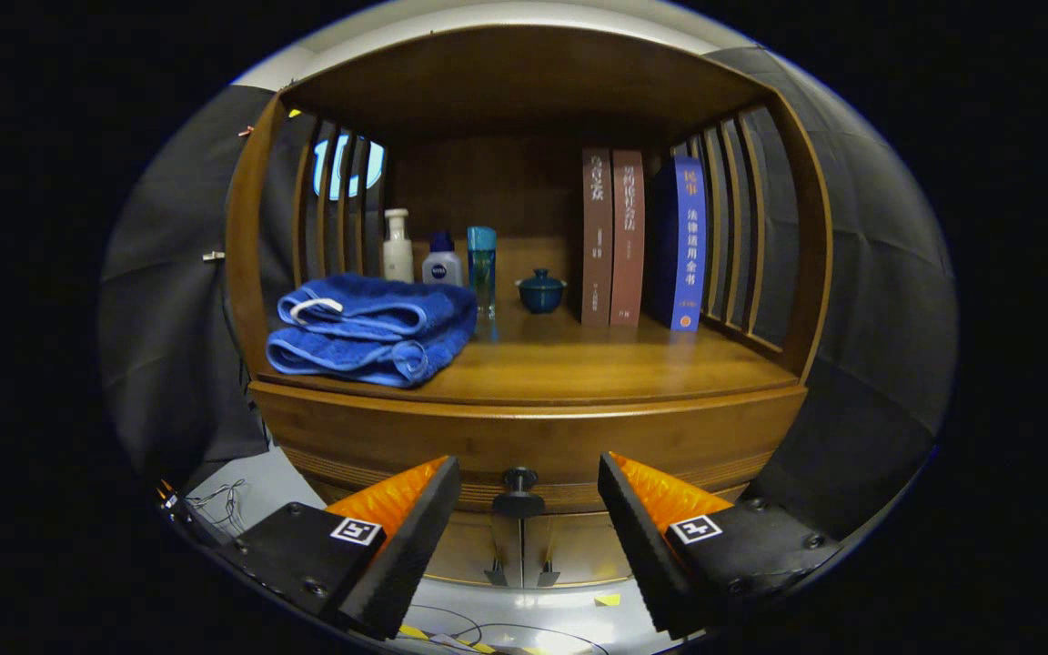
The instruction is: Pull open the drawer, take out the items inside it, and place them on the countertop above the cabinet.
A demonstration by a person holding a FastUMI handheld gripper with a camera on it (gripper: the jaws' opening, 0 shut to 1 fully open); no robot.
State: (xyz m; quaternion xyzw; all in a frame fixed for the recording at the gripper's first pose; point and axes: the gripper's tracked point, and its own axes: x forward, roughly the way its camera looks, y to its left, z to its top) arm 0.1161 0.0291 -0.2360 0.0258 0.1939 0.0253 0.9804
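A wooden cabinet [524, 437] stands against the booth's dark cloth wall, on a pale floor with loose cables. The gripper [529, 478] is spread wide, holding nothing. The drawer knob [519, 491] sits in the gap between the fingers, touched by neither, just ahead of them on the closed drawer [524, 450]. Beyond and above lies the countertop [579, 364]. On it, ahead to the left of the jaws, is a folded blue towel [369, 329]; behind that a white pump bottle [398, 246], a small blue-capped bottle [442, 259] and a tall blue bottle [481, 266]. Straight beyond the jaws sits a dark lidded cup [540, 291], then three upright books [642, 238] to the right
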